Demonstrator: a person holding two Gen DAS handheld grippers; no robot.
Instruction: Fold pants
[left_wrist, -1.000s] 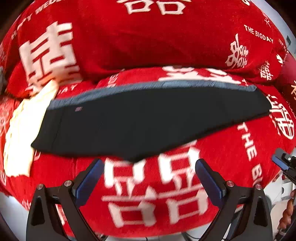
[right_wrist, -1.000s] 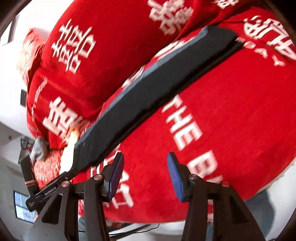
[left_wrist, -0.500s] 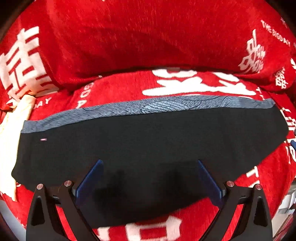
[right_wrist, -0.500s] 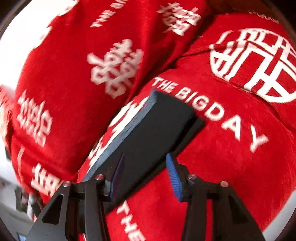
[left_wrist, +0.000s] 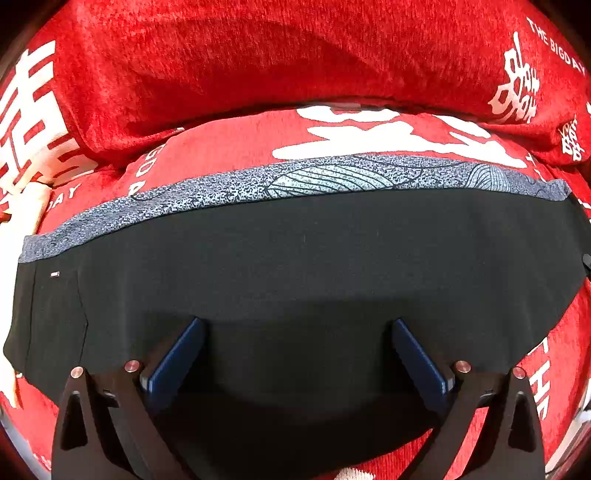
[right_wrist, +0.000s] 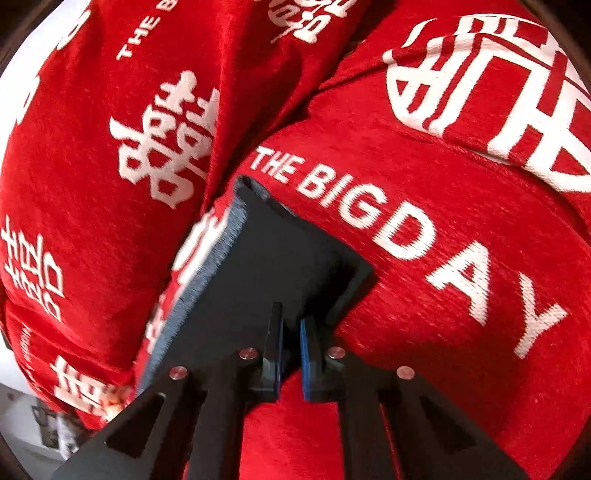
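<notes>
The pants (left_wrist: 295, 266) lie flat on the red sofa cover (left_wrist: 258, 66), long axis running left to right, grey patterned edge on the far side. The right gripper (right_wrist: 291, 332) has just been closing and now pinches the near corner of the right-hand end. The left gripper (left_wrist: 295, 332) hangs wide open over the middle of the near edge, holding nothing, so it still needs to close on the cloth.
</notes>
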